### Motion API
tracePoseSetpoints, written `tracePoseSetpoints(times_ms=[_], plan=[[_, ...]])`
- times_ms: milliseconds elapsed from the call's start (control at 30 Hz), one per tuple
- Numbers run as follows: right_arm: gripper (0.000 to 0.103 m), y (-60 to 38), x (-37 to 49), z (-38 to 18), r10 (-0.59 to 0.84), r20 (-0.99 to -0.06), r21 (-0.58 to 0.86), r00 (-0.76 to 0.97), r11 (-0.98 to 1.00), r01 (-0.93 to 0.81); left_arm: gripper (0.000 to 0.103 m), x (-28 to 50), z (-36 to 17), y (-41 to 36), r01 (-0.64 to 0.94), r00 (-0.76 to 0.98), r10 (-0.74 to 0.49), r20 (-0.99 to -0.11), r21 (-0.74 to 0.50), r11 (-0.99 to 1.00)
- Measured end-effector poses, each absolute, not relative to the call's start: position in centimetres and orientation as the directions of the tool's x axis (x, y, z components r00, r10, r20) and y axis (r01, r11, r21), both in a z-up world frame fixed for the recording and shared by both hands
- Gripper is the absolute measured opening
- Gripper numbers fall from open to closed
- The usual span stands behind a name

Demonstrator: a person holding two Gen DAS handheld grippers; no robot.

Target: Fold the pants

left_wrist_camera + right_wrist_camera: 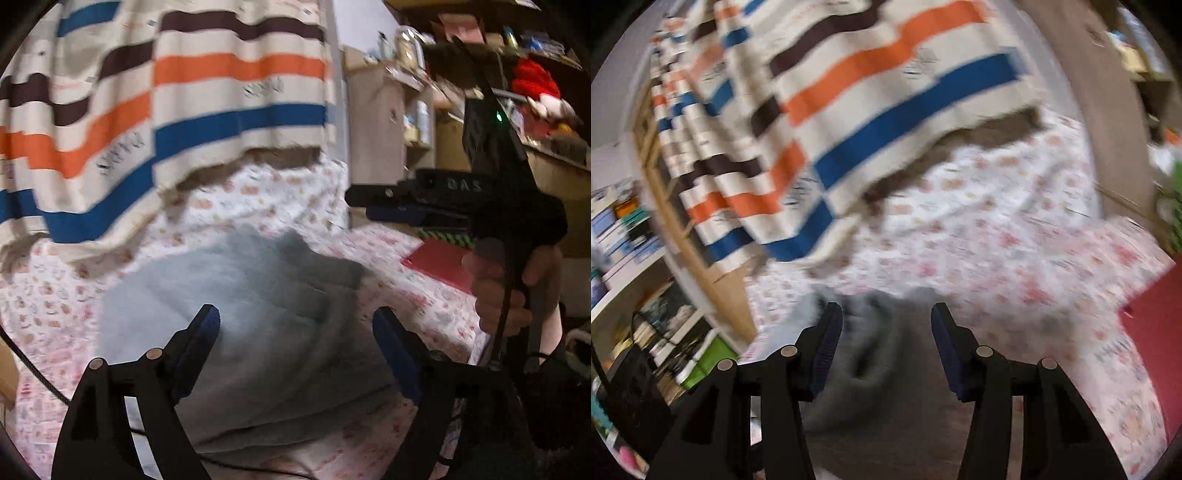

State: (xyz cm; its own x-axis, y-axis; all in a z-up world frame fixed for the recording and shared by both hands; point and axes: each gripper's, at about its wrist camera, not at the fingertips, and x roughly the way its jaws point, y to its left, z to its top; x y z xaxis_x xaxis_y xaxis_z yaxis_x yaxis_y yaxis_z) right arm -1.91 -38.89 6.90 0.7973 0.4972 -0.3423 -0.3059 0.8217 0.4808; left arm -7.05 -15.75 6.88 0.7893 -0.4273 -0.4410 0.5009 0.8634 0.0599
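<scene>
Grey pants (258,314) on floral bedsheet (388,295)

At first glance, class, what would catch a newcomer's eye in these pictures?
The striped blanket in orange, blue and brown hangs across the top. Below it grey pants lie bunched on a floral sheet, in front of the open left hand-held gripper. A red plush toy sits on the shelf, upper right.

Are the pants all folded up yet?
Partly. The grey pants lie bunched in layers on the flowery sheet, so some folding looks done. Both the left gripper and right gripper are open, holding nothing. Neatening the bundle remains.
</scene>
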Motion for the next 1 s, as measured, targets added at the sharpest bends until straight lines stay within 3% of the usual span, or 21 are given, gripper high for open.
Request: tracePoseSetpoints(times_ms=[100,167,367,467,500,567,800,900,1000], plan=[[0.052,-35.4,-0.7,7.8,0.547,-0.357,0.449,0.757,0.811,-0.374,0.091,-6.9,8.0,-12.4,0.382,0.866,-0.328,-0.378,0.075,0.921],[0.052,-32.7,0.5,7.6,0.509,-0.415,0.382,0.754,0.85,-0.363,0.091,-6.6,8.1,-10.2,0.317,0.891,-0.272,-0.362,0.068,0.946],[0.052,-28.8,4.2,4.9,0.448,-0.541,0.34,0.711,0.891,-0.302,0.091,-4.9,6.7,-4.5,0.164,0.914,-0.141,-0.382,0.029,0.986],[0.051,-28.3,5.2,3.9,0.44,-0.565,0.352,0.698,0.893,-0.279,0.091,-3.7,5.8,-2.3,0.139,0.901,-0.137,-0.412,-0.023,0.99],[0.046,-28.2,5.5,3.8,0.453,-0.567,0.37,0.688,0.886,-0.279,0.091,-3.2,5.5,-1.7,0.132,0.896,-0.138,-0.421,-0.042,0.99],[0.021,-28.2,5.5,4.0,0.449,-0.559,0.386,0.697,0.885,-0.261,0.091,-2.9,5.1,-0.7,0.125,0.888,-0.146,-0.437,-0.076,0.989],[0.018,-30.5,0.1,10.6,0.425,-0.369,0.432,0.826,0.866,-0.252,0.091,-2.7,4.4,0.8,0.109,0.88,-0.15,-0.451,-0.116,0.987],[0.018,-30.3,-0.6,11.0,0.342,-0.399,0.354,0.85,0.913,-0.202,0.091,-2.2,3.7,0.4,0.145,0.854,-0.187,-0.485,-0.123,0.982],[0.018,-31.7,1.7,6.9,0.33,-0.516,0.415,0.79,0.904,-0.107,0.091,-1.8,2.6,-0.6,0.179,0.822,-0.209,-0.53,-0.109,0.978]])
